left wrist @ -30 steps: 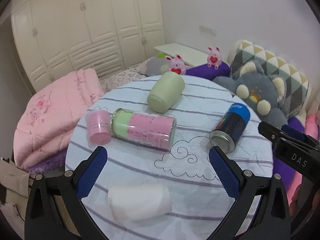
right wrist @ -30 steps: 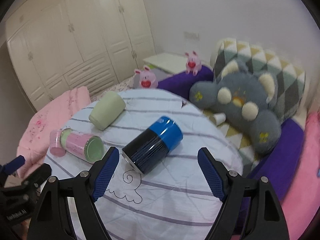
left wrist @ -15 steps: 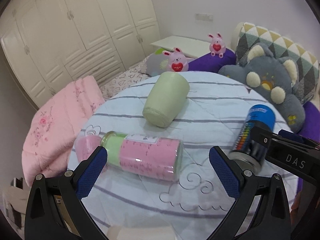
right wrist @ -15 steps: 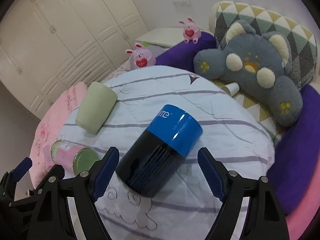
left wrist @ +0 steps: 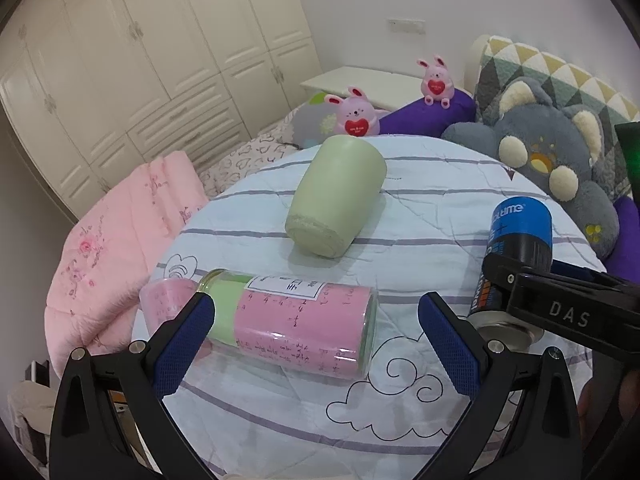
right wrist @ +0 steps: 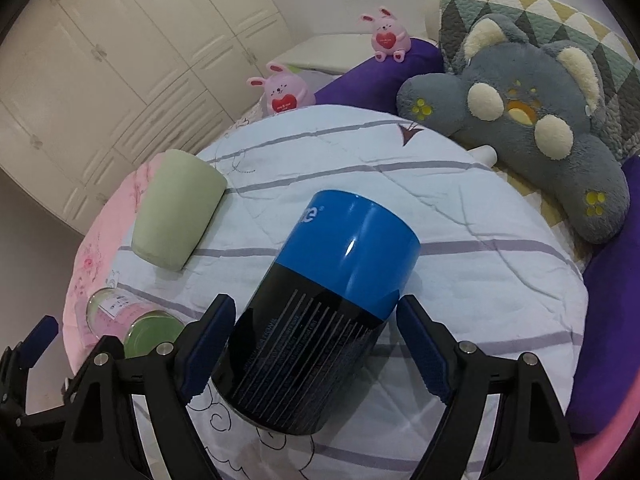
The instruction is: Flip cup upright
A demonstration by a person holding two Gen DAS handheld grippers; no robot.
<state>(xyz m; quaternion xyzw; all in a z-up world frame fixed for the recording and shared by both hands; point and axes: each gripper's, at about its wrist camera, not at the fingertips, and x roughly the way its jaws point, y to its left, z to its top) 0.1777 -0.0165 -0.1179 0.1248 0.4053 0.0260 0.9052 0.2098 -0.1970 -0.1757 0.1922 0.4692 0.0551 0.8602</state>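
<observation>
A pink and green cup (left wrist: 296, 324) with a clear wall lies on its side on the round striped table (left wrist: 420, 208); my open left gripper (left wrist: 320, 340) straddles it, pads apart from its ends. A blue and black cup (right wrist: 320, 312) lies on its side between the open jaws of my right gripper (right wrist: 316, 344); the left pad (right wrist: 208, 344) is close to its wall, the right pad (right wrist: 424, 352) stands off. It also shows in the left wrist view (left wrist: 516, 252). A pale green cup (left wrist: 336, 196) lies on its side farther back.
A small pink cup (left wrist: 168, 304) lies at the table's left edge. A folded pink quilt (left wrist: 120, 232) is left of the table. A grey plush cushion (right wrist: 520, 120), purple bolster (right wrist: 380, 76) and pink bunny toys (left wrist: 356, 114) ring the far side. White wardrobes stand behind.
Both grippers have moved forward and down over the table. The pink and green cup now sits between my left fingers and the blue cup between my right fingers. The white roll has left the view.
</observation>
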